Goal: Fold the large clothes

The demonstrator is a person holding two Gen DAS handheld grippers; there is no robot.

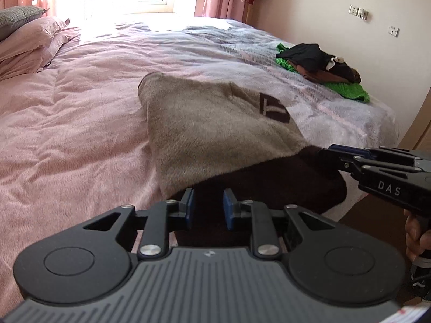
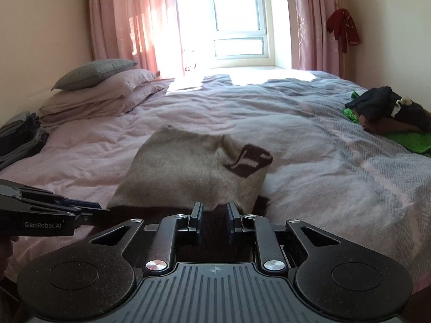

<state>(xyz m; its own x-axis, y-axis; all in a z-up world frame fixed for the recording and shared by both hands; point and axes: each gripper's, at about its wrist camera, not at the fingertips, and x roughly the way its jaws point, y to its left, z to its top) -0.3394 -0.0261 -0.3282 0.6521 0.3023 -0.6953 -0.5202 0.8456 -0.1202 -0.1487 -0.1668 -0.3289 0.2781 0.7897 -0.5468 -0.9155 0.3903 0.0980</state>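
Note:
A beige knit sweater point(image 1: 210, 123) point(image 2: 183, 172) with a dark brown logo point(image 1: 273, 107) lies folded into a rectangle on the pink bed cover point(image 1: 75, 123). Its dark brown hem point(image 1: 269, 185) is the end nearest me. My left gripper point(image 1: 207, 204) sits at the hem's left part, blue pads a narrow gap apart with brown fabric filling that gap. It shows from the side in the right wrist view as the left gripper point(image 2: 103, 211). My right gripper point(image 2: 214, 212) point(image 1: 324, 154) holds the hem's right part the same way.
A pile of black, brown and green clothes point(image 1: 320, 64) point(image 2: 390, 115) lies at the bed's far right. Pillows point(image 2: 107, 86) are stacked at the far left, with folded grey items point(image 2: 18, 137) beside them. The bed's near right corner drops off by the right hand point(image 1: 414, 231).

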